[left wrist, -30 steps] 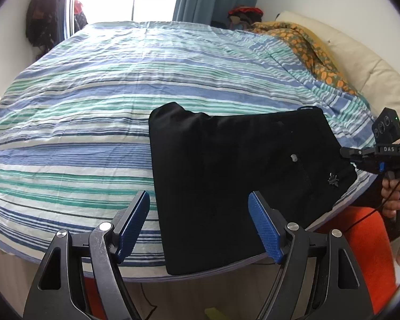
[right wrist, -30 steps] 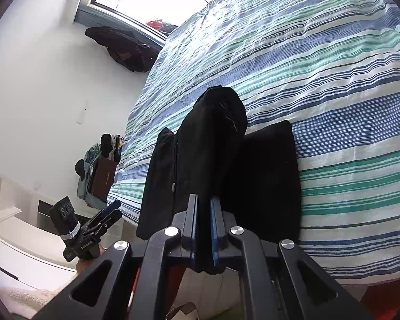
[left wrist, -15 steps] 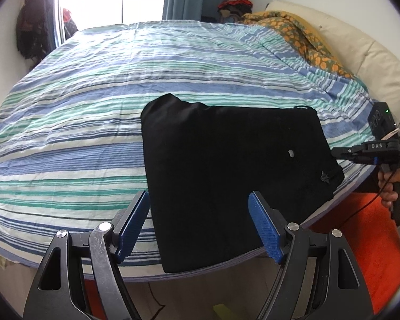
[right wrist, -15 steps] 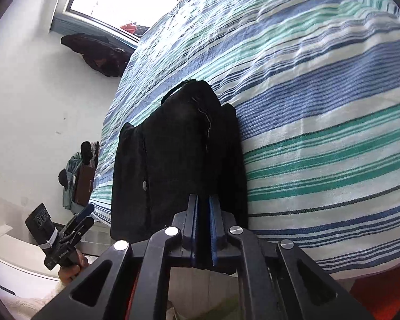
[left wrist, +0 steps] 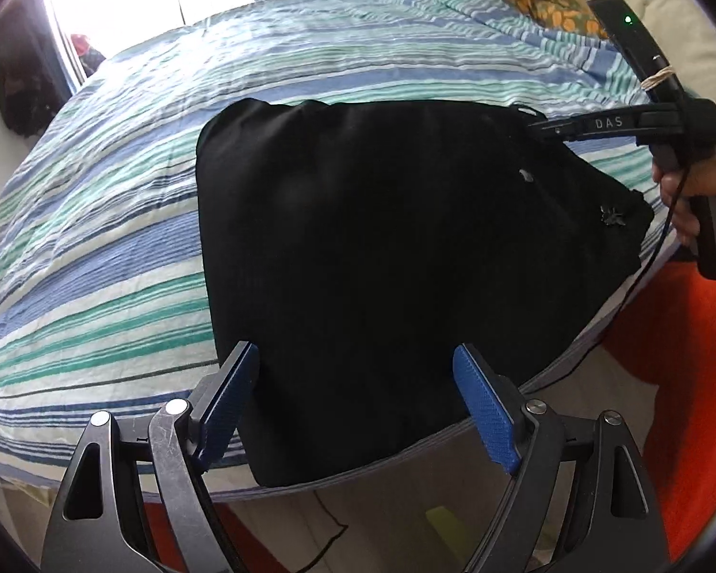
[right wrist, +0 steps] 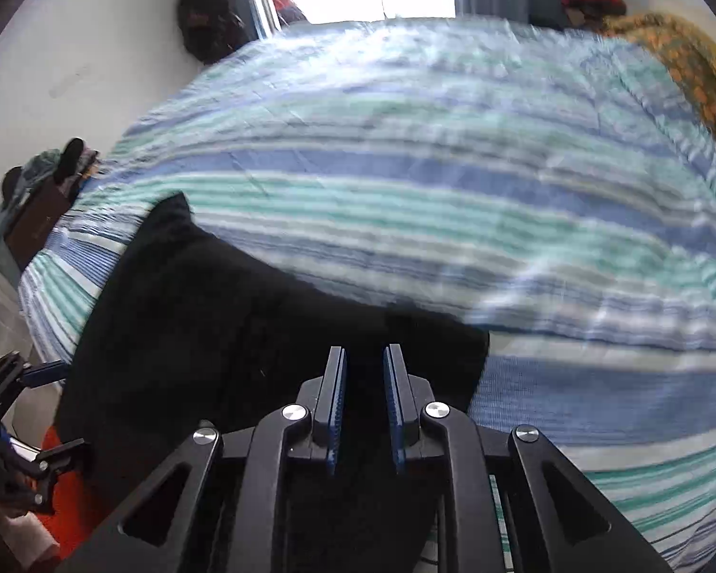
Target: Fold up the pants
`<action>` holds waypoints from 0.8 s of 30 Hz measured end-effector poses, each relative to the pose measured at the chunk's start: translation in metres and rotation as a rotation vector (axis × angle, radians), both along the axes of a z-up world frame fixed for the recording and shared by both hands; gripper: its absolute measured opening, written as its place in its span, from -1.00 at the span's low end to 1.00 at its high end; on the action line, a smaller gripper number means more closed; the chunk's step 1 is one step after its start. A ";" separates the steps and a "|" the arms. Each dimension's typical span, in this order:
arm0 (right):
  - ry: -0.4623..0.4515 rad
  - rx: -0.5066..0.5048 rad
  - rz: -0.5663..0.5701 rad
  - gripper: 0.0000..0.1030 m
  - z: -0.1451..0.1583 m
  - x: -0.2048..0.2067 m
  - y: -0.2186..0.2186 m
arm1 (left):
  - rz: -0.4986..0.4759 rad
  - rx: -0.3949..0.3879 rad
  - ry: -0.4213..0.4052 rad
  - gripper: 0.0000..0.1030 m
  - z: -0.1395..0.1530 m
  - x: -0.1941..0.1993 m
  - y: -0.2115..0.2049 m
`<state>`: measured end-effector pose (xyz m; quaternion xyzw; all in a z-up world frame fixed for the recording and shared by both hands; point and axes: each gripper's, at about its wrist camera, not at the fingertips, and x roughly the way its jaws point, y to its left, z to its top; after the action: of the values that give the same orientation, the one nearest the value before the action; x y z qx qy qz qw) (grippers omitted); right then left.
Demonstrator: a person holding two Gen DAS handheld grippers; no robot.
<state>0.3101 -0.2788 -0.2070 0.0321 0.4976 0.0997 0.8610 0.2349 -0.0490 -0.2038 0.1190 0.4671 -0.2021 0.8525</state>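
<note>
Two views. Left wrist: black pants (left wrist: 405, 248) lie folded flat on the striped bed (left wrist: 119, 219) at its near edge; left gripper (left wrist: 358, 391) hovers over them, jaws wide and opening, nothing gripped. Only here are the hand (left wrist: 701, 200) and the right gripper's handle visible. Right wrist, blurred: right gripper (right wrist: 363, 406) jaws slightly parted over the pants (right wrist: 215, 315); whether cloth is pinched cannot be told.

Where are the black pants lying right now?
The black pants lie folded flat on the striped bedspread at the bed's near edge, filling the middle of the left wrist view; in the right wrist view they sit lower left.
</note>
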 end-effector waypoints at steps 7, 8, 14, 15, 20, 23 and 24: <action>-0.194 -0.101 0.082 -0.67 0.064 -0.079 0.013 | 0.050 -0.075 -0.016 0.68 0.018 -0.002 0.003; -0.214 -0.105 0.082 -0.67 0.068 -0.093 0.017 | 0.053 -0.066 -0.012 0.72 0.015 -0.002 0.000; -0.080 -0.141 0.079 -0.57 0.000 -0.125 0.022 | 0.042 0.069 0.029 0.90 -0.020 0.000 -0.023; -0.092 -0.130 0.066 -0.57 -0.008 -0.128 0.020 | 0.039 0.077 0.027 0.91 -0.022 -0.002 -0.024; -0.133 -0.086 0.003 -0.52 -0.016 -0.132 0.016 | 0.042 0.068 0.032 0.93 -0.024 -0.003 -0.022; -0.138 -0.099 0.015 -0.52 -0.015 -0.132 0.017 | 0.040 0.072 0.033 0.95 -0.026 -0.004 -0.023; -0.137 -0.096 0.015 -0.52 -0.015 -0.132 0.016 | 0.039 0.074 0.034 0.95 -0.026 -0.004 -0.022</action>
<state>0.1780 -0.2626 -0.2222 -0.0199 0.4421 0.0839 0.8928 0.2307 -0.0711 -0.2296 0.1376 0.4910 -0.1699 0.8433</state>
